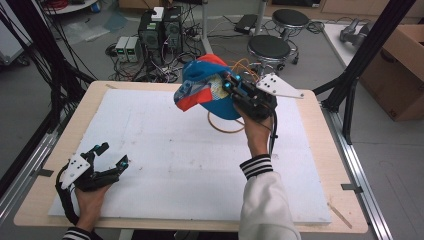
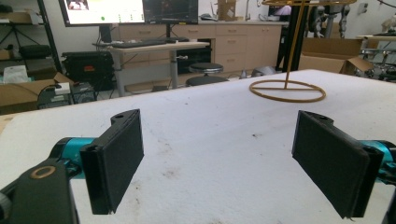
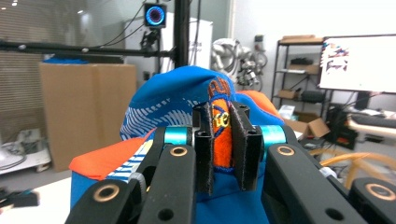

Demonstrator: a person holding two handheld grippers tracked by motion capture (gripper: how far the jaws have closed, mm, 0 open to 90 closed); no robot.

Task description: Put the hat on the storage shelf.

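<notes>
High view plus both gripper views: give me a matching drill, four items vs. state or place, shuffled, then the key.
Items:
1. left gripper
2. right gripper
3. cap
4. wire stand

States:
A. blue and orange, held up above the table
B. jaws wide apart, nothing between them
C. gold ring base resting on the white sheet
D. jaws pinched on orange fabric

Pairs: 1-B, 2-D, 3-A, 4-C

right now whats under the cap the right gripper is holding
Under the blue and orange cap, held by the right gripper, the yellow wire stand's ring base rests on the table. The cap covers the stand's top.
</notes>
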